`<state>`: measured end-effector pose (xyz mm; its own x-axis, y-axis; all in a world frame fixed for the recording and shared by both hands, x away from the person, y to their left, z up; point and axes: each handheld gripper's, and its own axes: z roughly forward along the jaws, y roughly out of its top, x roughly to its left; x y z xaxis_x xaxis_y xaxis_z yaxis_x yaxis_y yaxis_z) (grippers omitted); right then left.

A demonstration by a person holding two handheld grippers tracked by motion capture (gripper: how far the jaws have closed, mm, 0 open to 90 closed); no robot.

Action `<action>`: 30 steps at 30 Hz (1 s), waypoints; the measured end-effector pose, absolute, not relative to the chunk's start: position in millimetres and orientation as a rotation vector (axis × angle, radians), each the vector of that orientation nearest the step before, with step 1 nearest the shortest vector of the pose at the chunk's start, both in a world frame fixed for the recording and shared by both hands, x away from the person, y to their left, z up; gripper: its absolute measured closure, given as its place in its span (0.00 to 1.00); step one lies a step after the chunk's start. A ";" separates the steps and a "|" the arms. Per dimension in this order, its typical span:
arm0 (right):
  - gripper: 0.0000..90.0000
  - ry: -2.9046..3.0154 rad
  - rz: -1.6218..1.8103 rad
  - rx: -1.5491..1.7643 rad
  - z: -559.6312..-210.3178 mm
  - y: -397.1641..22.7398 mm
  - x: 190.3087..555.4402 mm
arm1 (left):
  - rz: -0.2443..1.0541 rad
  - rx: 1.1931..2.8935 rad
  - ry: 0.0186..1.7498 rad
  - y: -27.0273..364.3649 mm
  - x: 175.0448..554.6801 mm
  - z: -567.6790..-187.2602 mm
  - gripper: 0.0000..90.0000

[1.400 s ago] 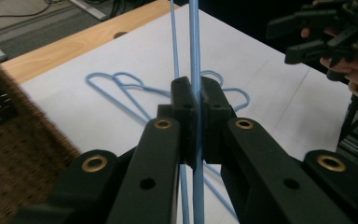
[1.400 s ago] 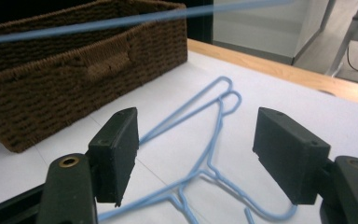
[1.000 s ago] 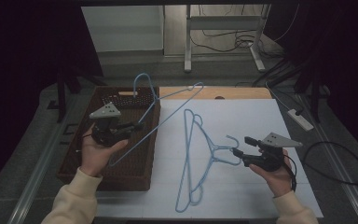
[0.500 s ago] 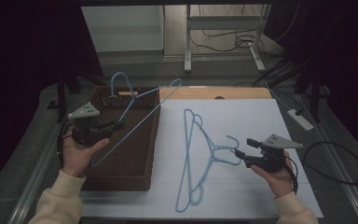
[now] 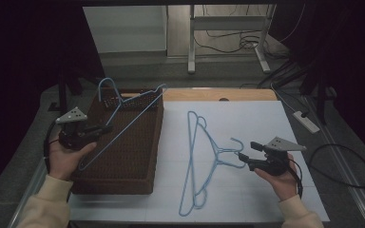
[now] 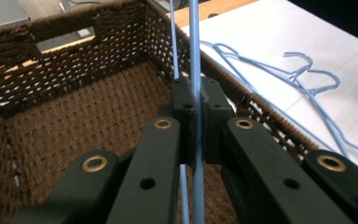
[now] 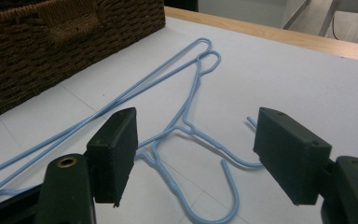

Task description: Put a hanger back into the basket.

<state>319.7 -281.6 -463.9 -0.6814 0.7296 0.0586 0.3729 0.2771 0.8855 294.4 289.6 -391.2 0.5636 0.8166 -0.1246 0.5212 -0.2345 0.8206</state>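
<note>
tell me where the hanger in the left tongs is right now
In the high view the held hanger sits at the left, slanting over the wicker basket, pinched by the left tongs.

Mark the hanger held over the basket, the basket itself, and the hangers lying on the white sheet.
held hanger (image 5: 123, 130), high view, on its long straight wire.
basket (image 5: 158, 142), high view, on its right wall.
hangers on the sheet (image 5: 192, 142), high view, on the long side wires.

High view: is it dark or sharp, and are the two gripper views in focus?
High view: dim, surroundings almost black, white table sheet brightest. Left gripper view: basket and held hanger sharp. Right gripper view: evenly lit, lying hangers clear, no glare.
</note>
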 end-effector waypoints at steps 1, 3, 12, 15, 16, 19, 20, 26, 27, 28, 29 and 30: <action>0.34 2.195 1.368 1.001 -464.2 -281.5 319.9 | 0.417 1.909 1.084 291.3 293.7 -392.4 0.97; 0.34 2.198 1.365 1.003 -464.6 -281.5 320.2 | 0.416 1.912 1.091 294.0 292.5 -394.6 0.97; 0.34 2.207 1.352 1.009 -466.2 -280.7 320.9 | 0.402 1.925 1.108 302.6 292.8 -403.0 0.97; 0.34 2.209 1.349 1.011 -466.7 -280.5 321.1 | 0.395 1.926 1.109 304.2 293.2 -405.3 0.97; 0.34 2.210 1.348 1.011 -466.9 -280.5 321.3 | 0.394 1.926 1.109 305.0 293.2 -405.8 0.97; 0.34 2.210 1.345 1.013 -467.5 -280.6 321.5 | 0.395 1.920 1.109 306.9 291.9 -405.8 0.97; 0.34 2.210 1.345 1.013 -467.5 -280.6 321.5 | 0.395 1.919 1.108 307.6 291.3 -405.7 0.97; 0.34 2.210 1.346 1.012 -467.6 -280.5 321.4 | 0.403 1.921 1.116 311.5 288.4 -405.6 0.97; 0.34 2.210 1.346 1.012 -467.6 -280.4 321.4 | 0.406 1.920 1.121 312.4 288.5 -406.1 0.97; 0.34 2.211 1.344 1.011 -467.5 -280.3 321.4 | 0.409 1.924 1.129 313.4 289.3 -406.9 0.97; 0.34 2.213 1.343 1.009 -467.6 -280.1 321.4 | 0.415 1.929 1.138 313.5 290.0 -407.8 0.97; 0.34 2.214 1.342 1.009 -467.7 -280.0 321.5 | 0.415 1.929 1.138 313.5 290.0 -407.8 0.97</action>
